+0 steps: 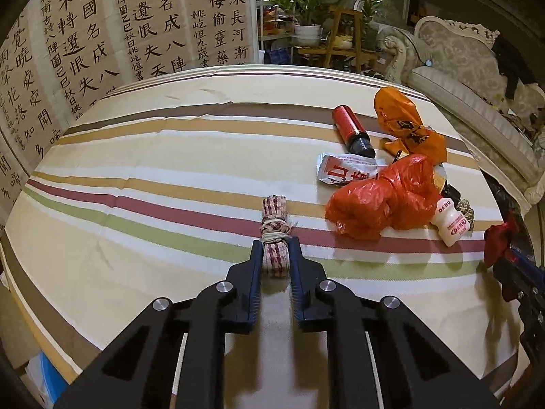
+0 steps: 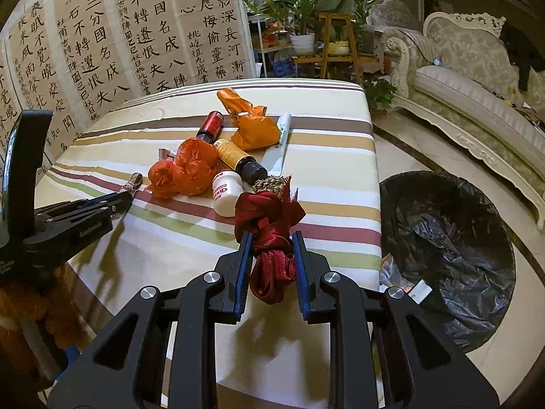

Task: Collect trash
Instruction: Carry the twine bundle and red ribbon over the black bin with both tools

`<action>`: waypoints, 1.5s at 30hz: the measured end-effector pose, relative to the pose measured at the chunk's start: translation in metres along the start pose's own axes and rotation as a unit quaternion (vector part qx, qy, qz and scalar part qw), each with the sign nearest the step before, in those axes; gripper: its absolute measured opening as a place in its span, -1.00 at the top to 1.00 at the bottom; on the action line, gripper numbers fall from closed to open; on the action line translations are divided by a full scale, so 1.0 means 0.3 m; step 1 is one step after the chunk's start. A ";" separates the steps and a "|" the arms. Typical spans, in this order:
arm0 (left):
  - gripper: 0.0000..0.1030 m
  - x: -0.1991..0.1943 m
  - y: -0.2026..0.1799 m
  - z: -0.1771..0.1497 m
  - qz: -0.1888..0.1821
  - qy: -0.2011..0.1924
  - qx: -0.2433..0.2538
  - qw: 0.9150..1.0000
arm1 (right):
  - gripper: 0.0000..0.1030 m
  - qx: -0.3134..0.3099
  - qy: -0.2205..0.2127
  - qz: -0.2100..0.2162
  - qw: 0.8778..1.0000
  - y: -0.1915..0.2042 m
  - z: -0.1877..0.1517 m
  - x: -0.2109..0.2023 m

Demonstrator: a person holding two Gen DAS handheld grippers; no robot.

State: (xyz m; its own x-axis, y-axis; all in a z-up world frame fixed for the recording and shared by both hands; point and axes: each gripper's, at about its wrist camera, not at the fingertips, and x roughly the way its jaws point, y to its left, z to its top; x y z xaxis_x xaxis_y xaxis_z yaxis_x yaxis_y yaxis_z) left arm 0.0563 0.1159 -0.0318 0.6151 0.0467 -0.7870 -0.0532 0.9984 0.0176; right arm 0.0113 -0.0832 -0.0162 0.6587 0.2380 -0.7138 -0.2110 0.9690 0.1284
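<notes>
My left gripper is shut on a checked cloth roll tied with string that lies on the striped table. My right gripper is shut on a dark red knotted fabric bundle and holds it over the table's right part. It also shows in the left wrist view. The trash pile holds a red plastic bag, an orange bag, a red bottle, a yellow bottle, a small white bottle, a marker and a wrapper.
A bin with a black liner stands on the floor right of the table. A sofa is behind it. Calligraphy sheets hang at the left and plants stand at the back.
</notes>
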 end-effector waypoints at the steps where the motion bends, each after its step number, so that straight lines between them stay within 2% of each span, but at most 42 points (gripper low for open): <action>1: 0.69 -0.001 0.001 -0.002 0.000 -0.001 0.000 1.000 | 0.56 0.000 0.000 0.000 1.000 0.000 0.000 0.000; 32: 0.70 -0.039 0.000 -0.024 -0.001 -0.014 -0.010 1.000 | 0.56 0.007 -0.017 -0.016 1.000 -0.022 -0.011 -0.053; 36: 0.70 -0.075 -0.032 -0.029 -0.009 -0.022 -0.002 1.000 | 0.56 0.016 -0.022 -0.022 0.999 -0.051 -0.015 -0.068; 45: 0.70 -0.148 -0.189 -0.029 -0.057 -0.046 0.034 0.997 | 0.56 0.049 -0.034 -0.059 0.996 -0.166 -0.026 -0.100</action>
State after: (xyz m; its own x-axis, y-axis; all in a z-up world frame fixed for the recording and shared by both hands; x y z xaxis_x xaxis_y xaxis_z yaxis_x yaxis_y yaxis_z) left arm 0.0251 0.0568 -0.0034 0.6845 -0.0676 -0.7259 0.0728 0.9971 -0.0242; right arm -0.0036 -0.1393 -0.0066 0.7227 0.1223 -0.6803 -0.0600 0.9916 0.1145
